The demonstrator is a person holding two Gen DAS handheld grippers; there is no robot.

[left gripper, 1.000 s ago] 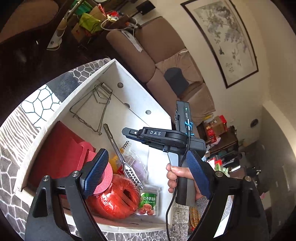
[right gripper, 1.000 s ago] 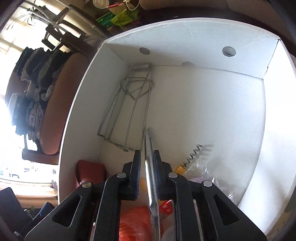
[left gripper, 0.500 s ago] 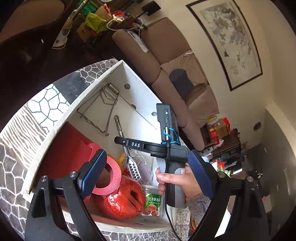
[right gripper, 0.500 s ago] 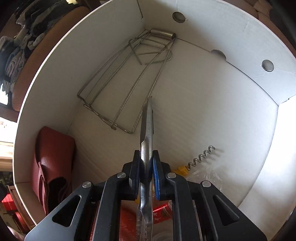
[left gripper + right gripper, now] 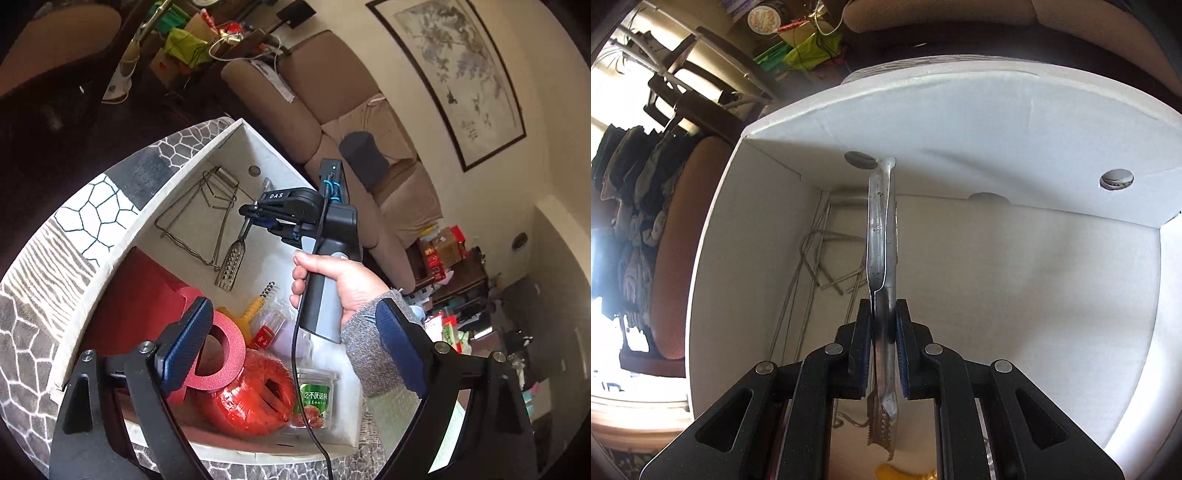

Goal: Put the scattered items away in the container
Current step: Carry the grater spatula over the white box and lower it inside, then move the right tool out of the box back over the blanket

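Over box [image 5: 110, 254], hand [image 5: 343, 284] tilted downward

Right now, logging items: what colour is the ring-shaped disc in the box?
Red ring-shaped disc; left wrist view shows it best.

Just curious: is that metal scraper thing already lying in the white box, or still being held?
Still held. The right gripper is shut on the metal tool, which hangs inside the white box, toothed end low; touching the floor: cannot tell.

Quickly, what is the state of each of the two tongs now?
Left tongs: open, holding nothing.
Right tongs: closed on the metal scaler, over the white box.
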